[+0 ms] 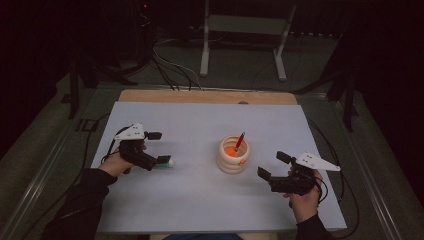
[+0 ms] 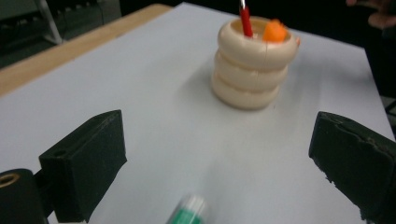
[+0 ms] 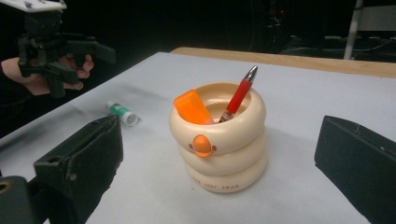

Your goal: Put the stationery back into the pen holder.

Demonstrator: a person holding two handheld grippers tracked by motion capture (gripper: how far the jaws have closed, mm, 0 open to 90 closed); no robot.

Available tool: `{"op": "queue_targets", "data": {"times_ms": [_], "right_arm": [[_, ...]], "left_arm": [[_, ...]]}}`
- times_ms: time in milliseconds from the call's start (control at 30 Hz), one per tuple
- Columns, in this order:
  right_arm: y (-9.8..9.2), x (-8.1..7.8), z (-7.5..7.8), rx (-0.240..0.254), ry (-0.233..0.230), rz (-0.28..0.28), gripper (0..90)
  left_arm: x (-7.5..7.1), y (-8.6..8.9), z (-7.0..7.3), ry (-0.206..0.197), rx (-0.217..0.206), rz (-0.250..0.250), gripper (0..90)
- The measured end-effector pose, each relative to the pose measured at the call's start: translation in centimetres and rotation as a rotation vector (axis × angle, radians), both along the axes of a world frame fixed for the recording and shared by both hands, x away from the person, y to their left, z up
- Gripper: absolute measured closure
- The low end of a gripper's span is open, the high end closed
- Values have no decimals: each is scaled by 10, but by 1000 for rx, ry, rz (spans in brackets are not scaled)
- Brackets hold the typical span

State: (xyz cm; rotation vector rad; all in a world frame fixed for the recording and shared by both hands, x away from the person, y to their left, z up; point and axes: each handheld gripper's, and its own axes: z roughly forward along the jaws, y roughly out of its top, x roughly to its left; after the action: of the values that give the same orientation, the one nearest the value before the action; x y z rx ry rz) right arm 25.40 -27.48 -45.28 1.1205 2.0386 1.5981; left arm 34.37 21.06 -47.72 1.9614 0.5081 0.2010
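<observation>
A cream ring-stacked duck holder point(image 1: 233, 159) stands at the middle of the grey mat, with a red pen point(image 1: 240, 141) and an orange piece point(image 1: 230, 151) inside it. A small green and white tube point(image 1: 168, 163) lies on the mat just under my left gripper point(image 1: 159, 148), which is open and empty. In the left gripper view the tube point(image 2: 189, 211) lies blurred between the jaws, with the holder point(image 2: 251, 70) farther off. My right gripper point(image 1: 274, 165) is open and empty, to the right of the holder. In the right gripper view the holder point(image 3: 219, 140) stands close ahead, and the tube point(image 3: 122, 113) lies at the left.
The grey mat point(image 1: 200, 200) covers a wooden table whose back edge point(image 1: 207, 96) shows. Beyond it are a white stand point(image 1: 242, 30) and cables on the floor. Bare mat lies in front of the holder and along the back.
</observation>
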Motion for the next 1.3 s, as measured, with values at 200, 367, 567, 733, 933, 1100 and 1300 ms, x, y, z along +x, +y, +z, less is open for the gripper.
{"op": "queue_targets", "data": {"times_ms": [200, 367, 567, 733, 933, 1100, 1300], "right_arm": [[0, 0, 0, 1, -1, -1, 9], [0, 0, 0, 1, 0, -3, 9], [0, 0, 0, -2, -2, -1, 9], [-1, 1, 0, -1, 1, -3, 9], [-1, 1, -1, 3, 2, -2, 9], [-1, 1, -1, 4, 4, -3, 9], [-1, 1, -1, 9, 3, 1, 9]], "left_arm": [[-1, 14, -10, 5, 29, -25, 58], [0, 24, -18, 12, 59, -36, 63], [2, 33, -28, 65, 98, -66, 66], [4, 40, -36, 64, 105, -104, 76], [5, 45, -42, 38, 156, -149, 82], [7, 48, -45, 66, 182, -149, 83], [11, 49, -53, 41, 234, -163, 192]]}}
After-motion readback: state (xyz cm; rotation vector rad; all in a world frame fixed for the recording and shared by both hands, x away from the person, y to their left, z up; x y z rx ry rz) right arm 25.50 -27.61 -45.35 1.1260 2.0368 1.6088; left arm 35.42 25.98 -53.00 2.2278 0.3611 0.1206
